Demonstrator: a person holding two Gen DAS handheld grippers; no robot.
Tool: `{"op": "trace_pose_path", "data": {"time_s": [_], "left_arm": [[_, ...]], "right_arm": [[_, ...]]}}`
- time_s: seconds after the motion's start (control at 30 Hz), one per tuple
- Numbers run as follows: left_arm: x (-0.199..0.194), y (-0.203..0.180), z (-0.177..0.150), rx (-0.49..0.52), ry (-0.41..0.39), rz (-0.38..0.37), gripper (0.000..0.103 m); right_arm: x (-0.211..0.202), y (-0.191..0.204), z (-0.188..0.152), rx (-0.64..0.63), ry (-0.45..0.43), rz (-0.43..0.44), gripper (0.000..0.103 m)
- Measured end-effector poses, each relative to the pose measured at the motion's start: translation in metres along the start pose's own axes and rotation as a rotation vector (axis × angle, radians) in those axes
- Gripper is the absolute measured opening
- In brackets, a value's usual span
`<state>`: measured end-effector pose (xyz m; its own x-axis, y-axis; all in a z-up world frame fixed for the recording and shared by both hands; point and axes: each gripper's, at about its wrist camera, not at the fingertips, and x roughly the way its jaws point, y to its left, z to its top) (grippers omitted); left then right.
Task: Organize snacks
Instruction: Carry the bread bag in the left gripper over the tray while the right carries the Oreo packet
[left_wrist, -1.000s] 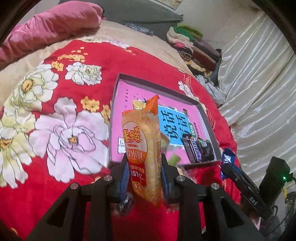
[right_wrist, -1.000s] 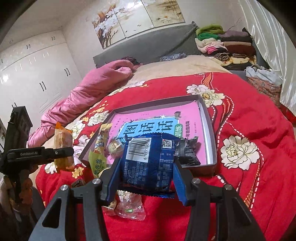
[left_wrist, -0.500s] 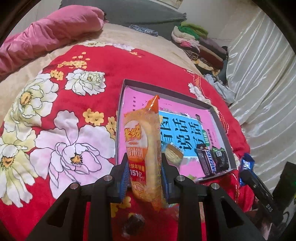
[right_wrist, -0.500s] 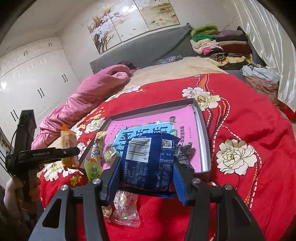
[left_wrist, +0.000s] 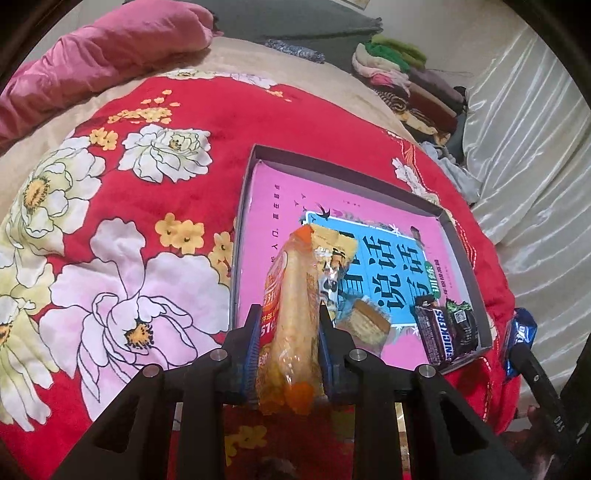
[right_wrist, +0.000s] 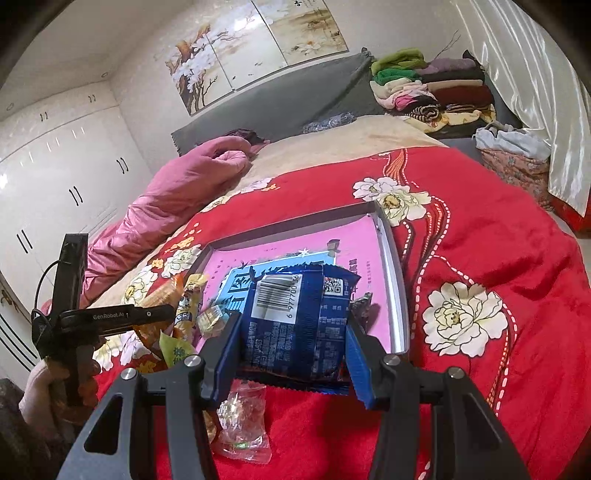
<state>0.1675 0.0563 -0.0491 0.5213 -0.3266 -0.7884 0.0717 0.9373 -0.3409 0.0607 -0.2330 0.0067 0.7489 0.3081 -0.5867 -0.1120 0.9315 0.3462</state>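
Left wrist view: the left gripper (left_wrist: 287, 332) is tightening on a long orange-and-clear rice-cracker packet (left_wrist: 291, 295), clamped upright between its blue pads. Just ahead of the fingertips lies the shallow grey cardboard tray (left_wrist: 325, 166) lined with a pink sheet, on the red floral blanket (left_wrist: 147, 206). Two dark chocolate bars (left_wrist: 443, 328) rest in the tray's near corner, to the right of the claw. Right wrist view: the right gripper (right_wrist: 291, 339) grips a dark blue foil snack bag (right_wrist: 295, 317); a clear candy wrapper (right_wrist: 242, 428) lies below its fingers.
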Motion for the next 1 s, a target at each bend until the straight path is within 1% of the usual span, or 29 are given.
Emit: {"op": "trace_pose_path", "data": {"time_s": [0.27, 0.6, 0.77, 0.9, 1.0], "left_arm": [[0.008, 0.000, -0.002, -0.010, 0.010, -0.023, 0.025], [0.018, -0.008, 0.002, -0.029, 0.020, -0.088, 0.025], [0.021, -0.013, 0.002, -0.027, 0.024, -0.104, 0.025], [0.025, -0.015, 0.001, -0.033, 0.035, -0.134, 0.025], [0.027, -0.015, -0.001, -0.040, 0.037, -0.154, 0.025]], "right_arm": [[0.002, -0.002, 0.002, 0.004, -0.004, -0.005, 0.052], [0.010, -0.003, 0.008, 0.001, -0.005, -0.014, 0.052], [0.016, -0.001, 0.011, -0.021, -0.007, -0.017, 0.052], [0.022, 0.001, 0.013, -0.034, -0.004, -0.017, 0.052], [0.027, 0.001, 0.014, -0.048, -0.002, -0.037, 0.052]]}}
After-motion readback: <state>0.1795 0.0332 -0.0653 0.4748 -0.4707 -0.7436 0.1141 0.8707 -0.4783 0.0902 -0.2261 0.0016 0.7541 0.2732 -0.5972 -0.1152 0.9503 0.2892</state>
